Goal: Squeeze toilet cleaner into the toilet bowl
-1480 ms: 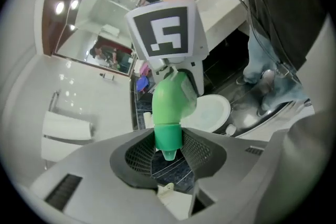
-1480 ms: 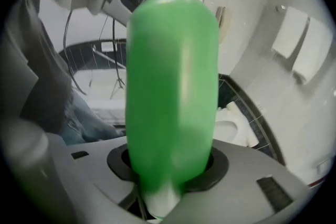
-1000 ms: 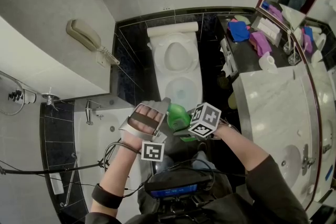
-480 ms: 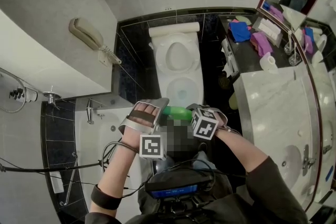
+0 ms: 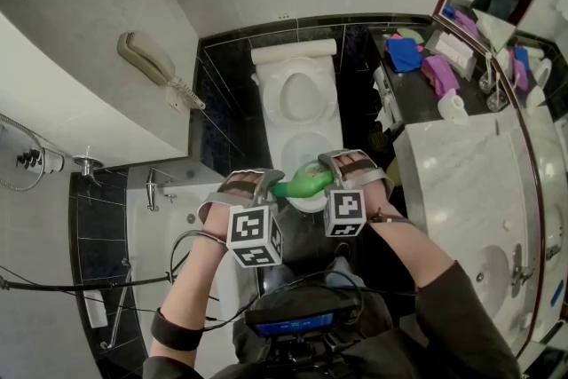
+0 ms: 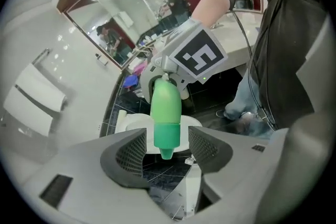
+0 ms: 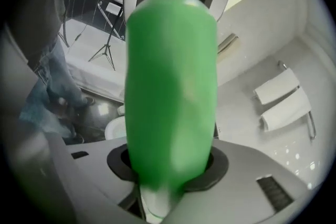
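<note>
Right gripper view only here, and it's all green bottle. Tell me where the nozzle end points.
Observer: Toward the left gripper. The green bottle lies about level over the front of the toilet bowl.
Operator: Report the left jaws.
Observer: They flank the cap with a gap on each side, not touching it; they have just been closing.
Operator: Check the bowl is uncovered.
Observer: It is. The seat stands raised against the tank.
</note>
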A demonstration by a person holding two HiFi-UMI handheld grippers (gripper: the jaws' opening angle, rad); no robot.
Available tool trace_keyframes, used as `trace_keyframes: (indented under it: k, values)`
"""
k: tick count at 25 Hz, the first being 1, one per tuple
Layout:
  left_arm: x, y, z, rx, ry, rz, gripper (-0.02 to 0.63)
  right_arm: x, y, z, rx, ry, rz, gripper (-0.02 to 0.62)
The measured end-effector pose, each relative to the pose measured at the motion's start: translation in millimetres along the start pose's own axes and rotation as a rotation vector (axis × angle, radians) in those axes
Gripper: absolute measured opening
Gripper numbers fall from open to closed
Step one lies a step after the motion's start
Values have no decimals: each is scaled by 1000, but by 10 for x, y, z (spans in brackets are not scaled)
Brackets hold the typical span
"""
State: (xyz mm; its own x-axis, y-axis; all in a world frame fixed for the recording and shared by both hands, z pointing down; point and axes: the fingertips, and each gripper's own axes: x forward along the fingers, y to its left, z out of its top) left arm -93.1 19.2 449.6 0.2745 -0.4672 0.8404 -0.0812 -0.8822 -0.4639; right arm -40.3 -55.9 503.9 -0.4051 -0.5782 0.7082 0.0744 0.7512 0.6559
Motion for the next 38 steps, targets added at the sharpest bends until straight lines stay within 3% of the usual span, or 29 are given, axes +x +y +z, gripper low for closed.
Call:
trace_keyframes:
  k: [5,7,11,14,17,23,32,38]
  values:
    - [61,-62,-89,31,45,-24,205,-6,-34,2,-102,13,-61,190]
    - [64,-91,-81,47,46,-30,160,-4,-34,5,-110,12,-64,190]
    - [69,-82,-108,95,68,0,155,8,-9,-3,-103,13,-52,190]
    - [33,33,-93,151,84,81,150,14,60,34,1,-11,20,190]
    - [-21,188,-53,225,109,186,149,51,234,71,152,-36,156,190]
    - [-89,243,117,252,79,310,142,0,629,235,369,-104,388,189]
    - [-48,262,57,265,108,395,146,-39,790,357,492,-147,471,189]
    - [-89,366,-40,127,59,462,169,-31,757,240,555,-141,438,189]
